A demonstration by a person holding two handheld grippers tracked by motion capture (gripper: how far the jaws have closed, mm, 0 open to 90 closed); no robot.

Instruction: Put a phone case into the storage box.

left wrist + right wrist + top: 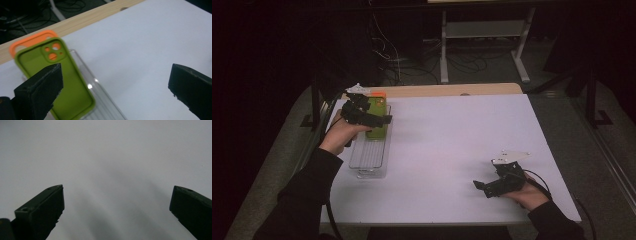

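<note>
Left claw spread wide, empty, up over the far end of a clear plastic tray at the left of the white tabletop. Inside the tray, a green phone case leaning on an orange phone case. Right claw spread wide too, empty, low over the bare tabletop near the front right.
</note>
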